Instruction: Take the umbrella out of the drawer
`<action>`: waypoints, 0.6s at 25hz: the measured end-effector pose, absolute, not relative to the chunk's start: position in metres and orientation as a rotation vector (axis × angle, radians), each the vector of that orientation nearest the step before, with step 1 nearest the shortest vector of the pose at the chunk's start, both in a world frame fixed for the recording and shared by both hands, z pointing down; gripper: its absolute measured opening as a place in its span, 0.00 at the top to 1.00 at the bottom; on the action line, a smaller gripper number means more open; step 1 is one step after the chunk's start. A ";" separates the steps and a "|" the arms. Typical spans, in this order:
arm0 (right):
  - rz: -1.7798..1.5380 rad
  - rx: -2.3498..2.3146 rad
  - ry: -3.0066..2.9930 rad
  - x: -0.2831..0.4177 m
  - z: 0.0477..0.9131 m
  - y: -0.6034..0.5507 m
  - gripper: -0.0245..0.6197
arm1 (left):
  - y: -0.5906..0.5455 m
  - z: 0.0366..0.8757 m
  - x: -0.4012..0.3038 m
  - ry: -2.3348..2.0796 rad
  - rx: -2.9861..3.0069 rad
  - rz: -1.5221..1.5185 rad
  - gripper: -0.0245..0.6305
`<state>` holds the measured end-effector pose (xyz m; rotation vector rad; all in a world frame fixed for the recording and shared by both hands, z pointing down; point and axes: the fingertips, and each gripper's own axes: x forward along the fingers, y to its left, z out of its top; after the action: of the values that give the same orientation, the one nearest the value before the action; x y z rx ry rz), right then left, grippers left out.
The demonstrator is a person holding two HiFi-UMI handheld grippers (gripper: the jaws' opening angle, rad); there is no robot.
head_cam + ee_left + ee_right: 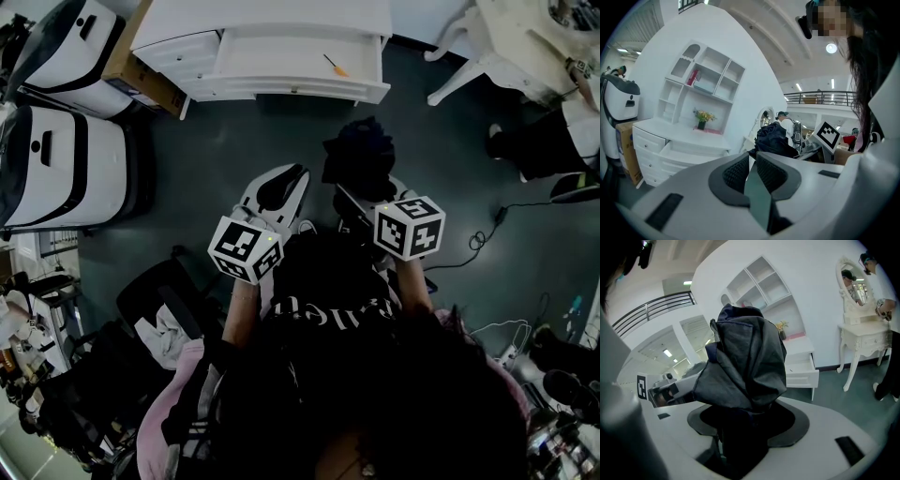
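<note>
The folded dark umbrella [359, 155] is held upright over the floor in front of the white dresser [262, 17]. My right gripper [361, 204] is shut on its lower end; in the right gripper view the dark fabric [745, 362] bulges above the jaws [740, 427]. My left gripper [281, 189] hovers just left of it, shut with nothing between its pads [752, 161]. From the left gripper view the umbrella [774, 139] shows past the jaws. The drawer [291, 89] stands pulled open, with a small orange-handled tool [336, 66] lying inside.
Two white-and-black machines [56, 159] and a cardboard box [141, 77] stand at the left. A white vanity table [525, 37] and a person's legs [548, 141] are at the right. Cables [487, 234] trail on the dark floor.
</note>
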<state>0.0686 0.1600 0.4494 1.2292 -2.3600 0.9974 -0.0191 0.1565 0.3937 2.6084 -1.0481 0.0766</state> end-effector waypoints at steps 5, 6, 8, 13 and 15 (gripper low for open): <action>0.981 1.215 -2.357 0.073 0.447 0.157 0.54 | 0.153 0.389 -0.010 -1.041 2.616 0.081 0.87; 0.978 1.212 -2.358 0.075 0.446 0.156 0.54 | 0.151 0.387 -0.008 -1.043 2.616 0.081 0.87; 0.970 1.206 -2.359 0.078 0.444 0.154 0.54 | 0.148 0.385 -0.006 -1.048 2.617 0.078 0.87; 0.952 1.198 -2.365 0.084 0.438 0.152 0.54 | 0.143 0.378 0.003 -1.052 2.624 0.066 0.87; 0.948 1.199 -2.368 0.082 0.435 0.153 0.54 | 0.145 0.376 0.001 -1.052 2.627 0.063 0.87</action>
<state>0.0816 0.1533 0.4355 1.1989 -2.3683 0.9482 0.0008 0.1449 0.3762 2.6269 -1.0516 0.0625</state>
